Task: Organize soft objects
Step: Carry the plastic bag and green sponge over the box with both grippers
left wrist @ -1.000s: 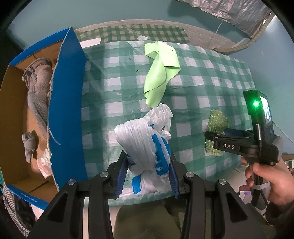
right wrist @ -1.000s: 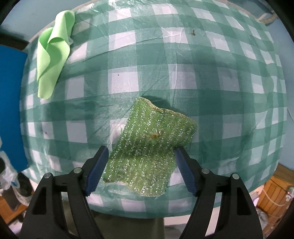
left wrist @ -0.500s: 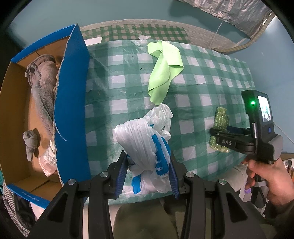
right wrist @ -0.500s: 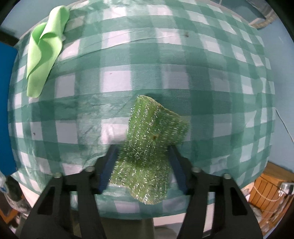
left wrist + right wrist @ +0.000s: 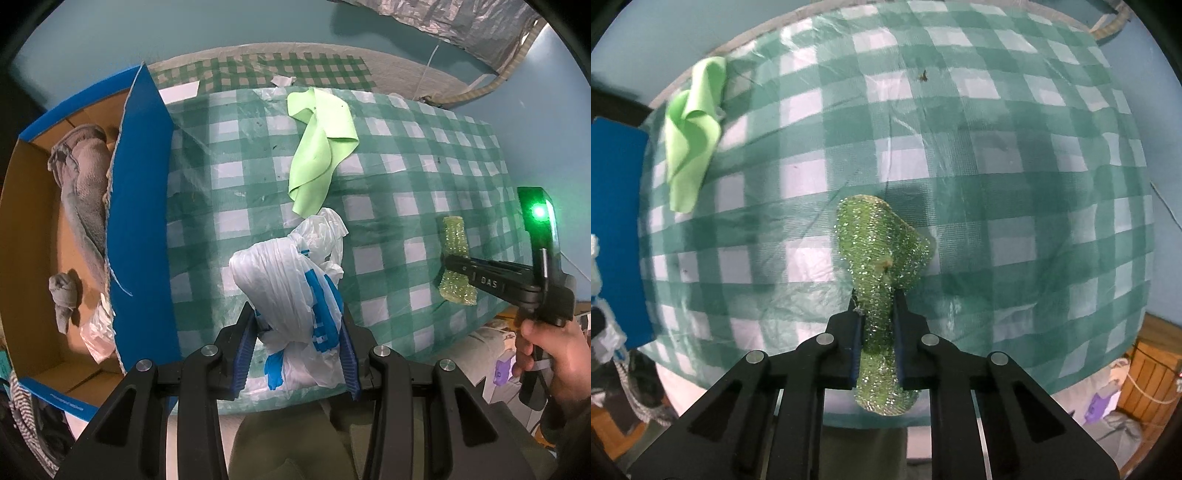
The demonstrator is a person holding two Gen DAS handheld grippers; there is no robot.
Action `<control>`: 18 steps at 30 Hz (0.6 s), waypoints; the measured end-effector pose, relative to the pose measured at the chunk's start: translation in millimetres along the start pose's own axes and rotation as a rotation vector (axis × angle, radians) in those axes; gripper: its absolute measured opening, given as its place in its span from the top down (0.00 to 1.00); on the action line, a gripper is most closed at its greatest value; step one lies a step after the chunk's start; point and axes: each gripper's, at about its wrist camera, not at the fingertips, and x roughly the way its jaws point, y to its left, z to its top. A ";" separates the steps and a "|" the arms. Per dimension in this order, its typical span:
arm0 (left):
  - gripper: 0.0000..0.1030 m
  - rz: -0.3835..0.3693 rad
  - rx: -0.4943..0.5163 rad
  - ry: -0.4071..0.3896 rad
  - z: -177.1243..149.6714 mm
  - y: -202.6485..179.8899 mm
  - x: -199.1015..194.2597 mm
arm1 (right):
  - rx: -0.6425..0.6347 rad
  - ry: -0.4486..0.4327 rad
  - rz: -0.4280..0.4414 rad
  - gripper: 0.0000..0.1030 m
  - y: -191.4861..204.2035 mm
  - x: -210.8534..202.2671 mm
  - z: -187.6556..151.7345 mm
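While both grippers are clamping | left gripper (image 5: 297,343) squeezing plastic bag (image 5: 291,295) | right gripper (image 5: 877,328) pinching glittery green scrubber (image 5: 881,251) above checked tablecloth (image 5: 997,184)

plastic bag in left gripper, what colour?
White plastic bag with blue print; left wrist view shows it best.

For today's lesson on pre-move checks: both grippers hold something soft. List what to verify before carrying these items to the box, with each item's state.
1. Left gripper shut on plastic bag: ok.
2. Right gripper pinching glittery green scrubber: ok.
3. Scrubber fully off the checked tablecloth: cannot tell.
4. Cardboard box open, floor space free: ok.
5. Light green cloth clear of both grippers: ok.
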 end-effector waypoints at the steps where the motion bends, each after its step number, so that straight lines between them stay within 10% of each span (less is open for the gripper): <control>1: 0.60 0.001 0.002 -0.002 0.1 -0.5 -1.1 | -0.009 -0.005 0.000 0.88 1.4 -5.7 -2.8; 18: 0.60 0.048 0.000 -0.044 -1.2 7.3 -29.0 | -0.155 -0.095 0.044 0.88 50.2 -72.0 9.2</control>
